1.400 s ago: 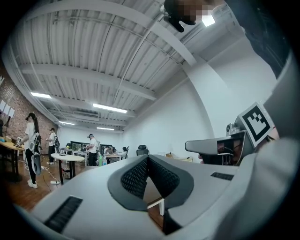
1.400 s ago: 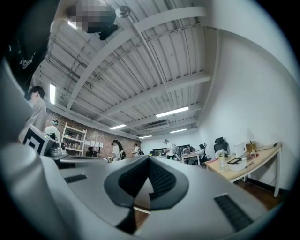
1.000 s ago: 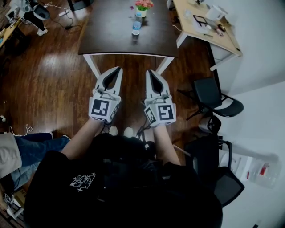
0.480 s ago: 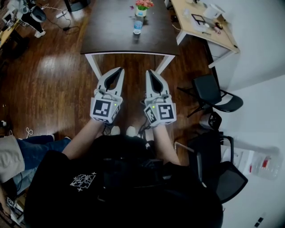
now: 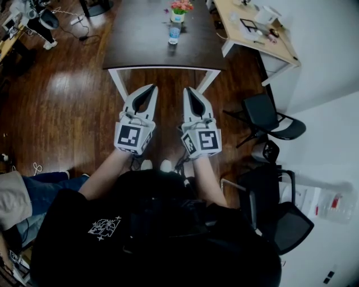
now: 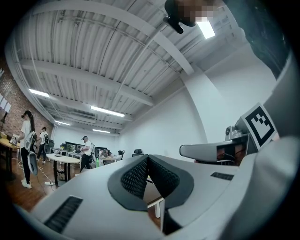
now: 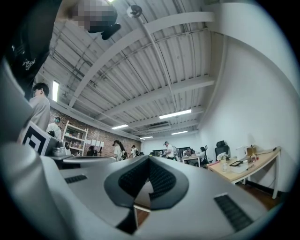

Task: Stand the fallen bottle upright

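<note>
A clear water bottle (image 5: 174,33) with a blue label appears to stand upright on the dark table (image 5: 140,45) at the top of the head view. A small pot of pink flowers (image 5: 180,8) sits just behind it. My left gripper (image 5: 152,87) and right gripper (image 5: 187,89) are held side by side over the wooden floor, short of the table's near edge and pointing toward it. Both are shut with nothing between the jaws. In the left gripper view my left gripper (image 6: 147,157) has its tips meeting. My right gripper (image 7: 149,157) shows the same in the right gripper view.
White table legs (image 5: 118,83) stand just ahead of the grippers. A light wooden desk (image 5: 255,28) with small items is at the upper right. Black office chairs (image 5: 269,120) stand at the right. A seated person's leg (image 5: 39,188) is at the left. Other people stand far off in the room.
Both grippers stay shut and side by side. The scene has slid slightly in the head view, and the seated person's leg at the left has drifted down and leftward.
</note>
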